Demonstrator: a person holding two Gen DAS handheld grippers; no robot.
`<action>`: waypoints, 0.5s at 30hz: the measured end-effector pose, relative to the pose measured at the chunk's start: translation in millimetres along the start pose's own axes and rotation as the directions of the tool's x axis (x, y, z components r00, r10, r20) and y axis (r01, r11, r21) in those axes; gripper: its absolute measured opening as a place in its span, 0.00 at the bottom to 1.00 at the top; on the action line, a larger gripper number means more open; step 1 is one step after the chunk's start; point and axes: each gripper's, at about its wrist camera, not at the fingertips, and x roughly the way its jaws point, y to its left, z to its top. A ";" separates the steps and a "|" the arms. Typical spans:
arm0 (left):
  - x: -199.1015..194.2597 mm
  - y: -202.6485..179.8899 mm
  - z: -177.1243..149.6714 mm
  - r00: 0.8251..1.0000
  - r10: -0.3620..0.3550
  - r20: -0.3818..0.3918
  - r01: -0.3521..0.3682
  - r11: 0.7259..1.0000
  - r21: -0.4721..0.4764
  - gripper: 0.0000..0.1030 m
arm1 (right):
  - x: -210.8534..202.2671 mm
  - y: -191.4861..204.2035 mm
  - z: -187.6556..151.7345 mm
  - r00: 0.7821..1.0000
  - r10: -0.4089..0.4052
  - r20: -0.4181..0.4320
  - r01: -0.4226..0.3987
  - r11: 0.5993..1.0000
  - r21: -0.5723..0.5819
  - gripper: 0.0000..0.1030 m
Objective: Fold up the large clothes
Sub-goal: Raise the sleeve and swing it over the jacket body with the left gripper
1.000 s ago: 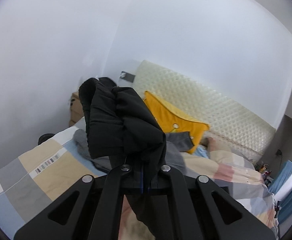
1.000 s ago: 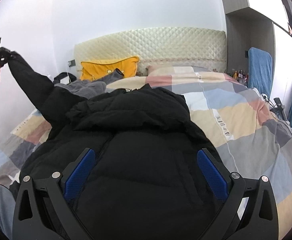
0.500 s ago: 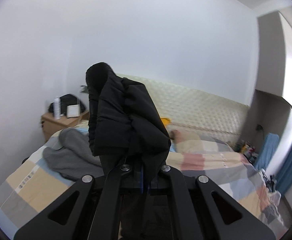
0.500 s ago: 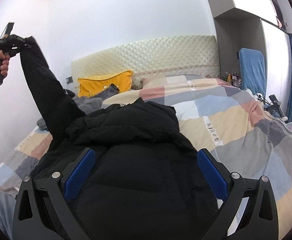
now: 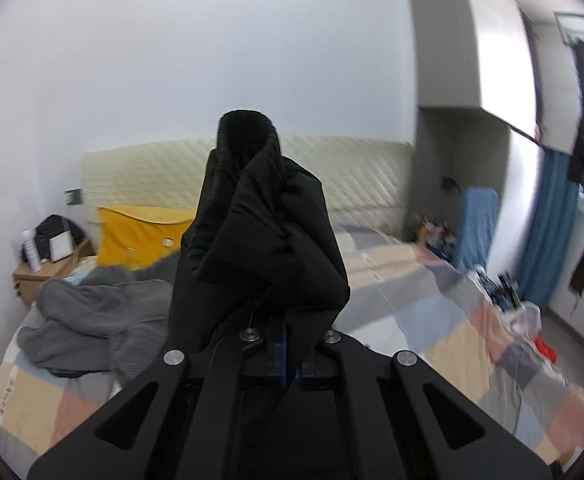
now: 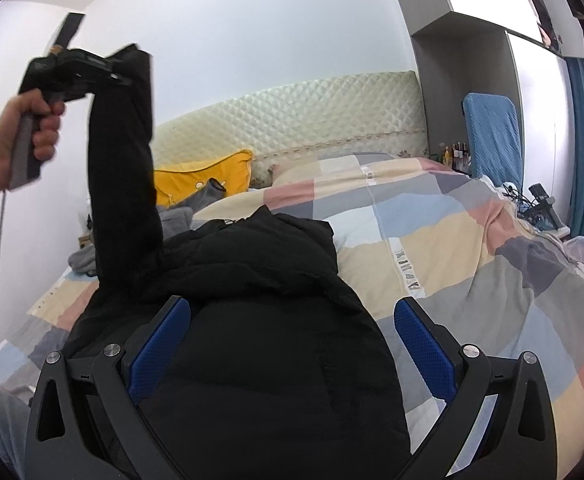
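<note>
step: sleeve fold-in | left gripper [image 6: 122, 76] clamped on jacket sleeve [image 6: 122, 168], cuff above it | right gripper [image 6: 292, 344] jaws apart over jacket body [image 6: 268, 360] | next: likely lay sleeve across body

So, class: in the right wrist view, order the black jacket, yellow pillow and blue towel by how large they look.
1. black jacket, though nearest the camera.
2 and 3. yellow pillow and blue towel: too alike to rank.
</note>
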 end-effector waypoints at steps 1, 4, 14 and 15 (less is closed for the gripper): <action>3.2 -9.4 -1.9 1.000 -0.010 -0.008 0.010 1.000 0.010 0.01 | -0.3 -2.1 0.6 1.000 0.001 0.001 -0.001 1.000 0.004 1.00; 24.0 -40.4 -15.9 0.997 -0.054 -0.046 0.056 0.998 0.032 0.02 | -0.6 -7.7 2.4 1.000 0.006 0.002 -0.006 1.000 0.018 1.00; 100.2 -123.0 -88.0 0.967 -0.155 -0.200 0.171 0.983 0.063 0.02 | 9.6 -23.3 0.7 1.000 0.004 -0.020 -0.002 0.998 0.066 1.00; 105.7 -125.0 -93.4 0.964 -0.161 -0.213 0.177 0.982 0.060 0.02 | 10.7 -24.3 0.4 1.000 0.004 -0.022 -0.002 0.998 0.068 1.00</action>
